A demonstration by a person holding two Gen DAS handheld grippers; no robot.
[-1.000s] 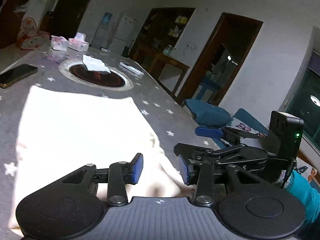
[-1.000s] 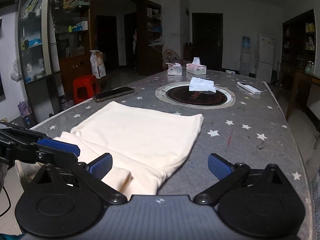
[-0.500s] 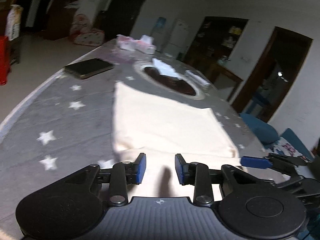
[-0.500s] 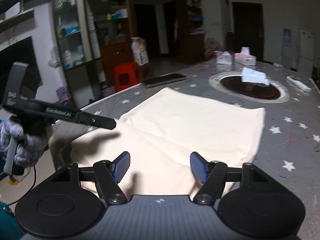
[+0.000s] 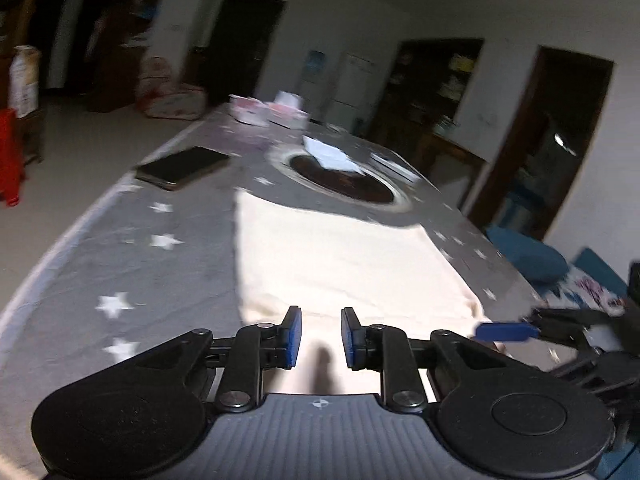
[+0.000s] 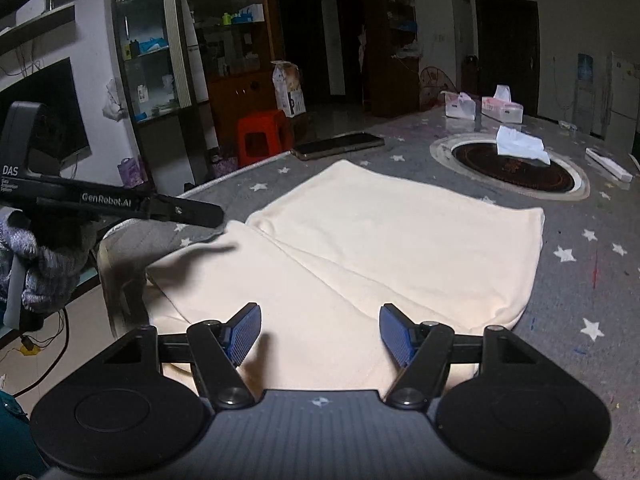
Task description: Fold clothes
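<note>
A cream garment (image 6: pixel 380 248) lies flat on the grey star-patterned table (image 6: pixel 592 280), its near part folded in layers; it also shows in the left wrist view (image 5: pixel 340 264). My left gripper (image 5: pixel 320 336) hovers over the garment's near edge, jaws a little apart and empty. It also shows in the right wrist view (image 6: pixel 192 212) at the left, above the table's corner. My right gripper (image 6: pixel 320 334) is wide open and empty above the garment's near end. Its blue fingertip (image 5: pixel 504 330) shows at the right in the left wrist view.
A round hotplate (image 6: pixel 512 168) with a white tissue (image 6: pixel 520 146) sits in the table's middle. A phone (image 6: pixel 340 146), two tissue boxes (image 6: pixel 484 106) and a white remote (image 6: pixel 608 166) lie beyond. A red stool (image 6: pixel 260 136) and shelves stand left of the table.
Both grippers swung left, towards the garment's near end. The left jaws narrowed from wider apart. The right jaws stayed open.
</note>
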